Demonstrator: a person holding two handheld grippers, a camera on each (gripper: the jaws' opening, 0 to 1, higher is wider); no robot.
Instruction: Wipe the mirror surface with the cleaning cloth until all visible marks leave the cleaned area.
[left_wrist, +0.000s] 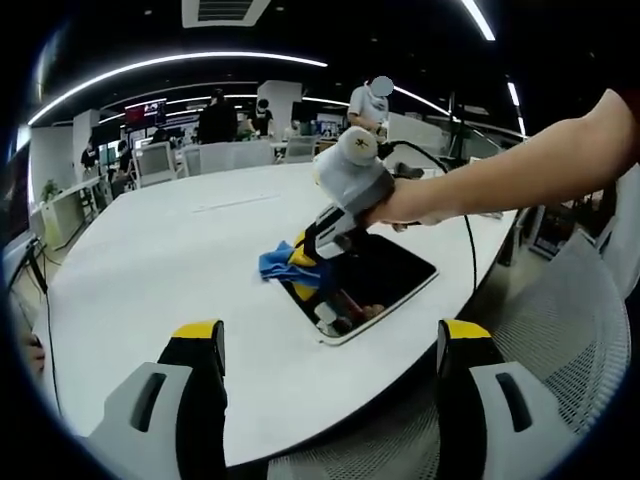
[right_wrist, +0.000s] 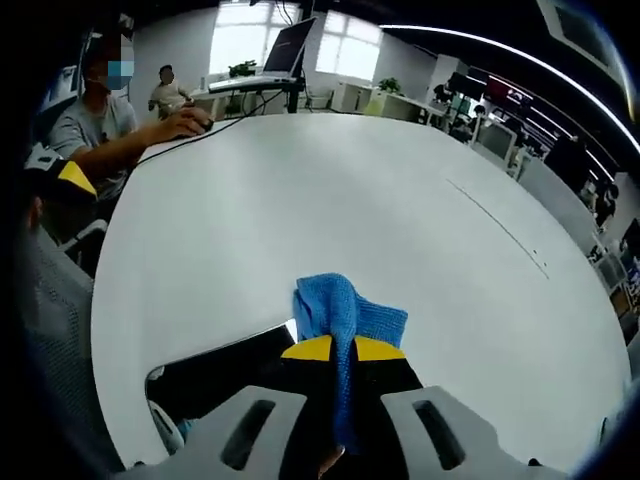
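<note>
One cloth (right_wrist: 345, 318) is clamped by the right gripper (right_wrist: 345, 350) at the mirror's (left_wrist: 385, 275) far-left edge; left gripper (left_wrist: 330, 340) is held agape.

The cleaning cloth (right_wrist: 345, 318) was seen as a soft blue fabric with a knobbly, woven texture, matt throughout, and it was pinched between the closed jaws of the right tongs (right_wrist: 338, 352). The mirror (left_wrist: 385, 275) was shown as a dark, glossy, smooth pane in which a reflection was carried, edged by a thin pale frame. The bench (left_wrist: 180, 260) was presented as a white, smooth, matt top with a faint sheen under the ceiling lights. The left tongs (left_wrist: 330, 345) were made of hard plastic, grey in the body, black and yellow at the tips, with a dull finish.
</note>
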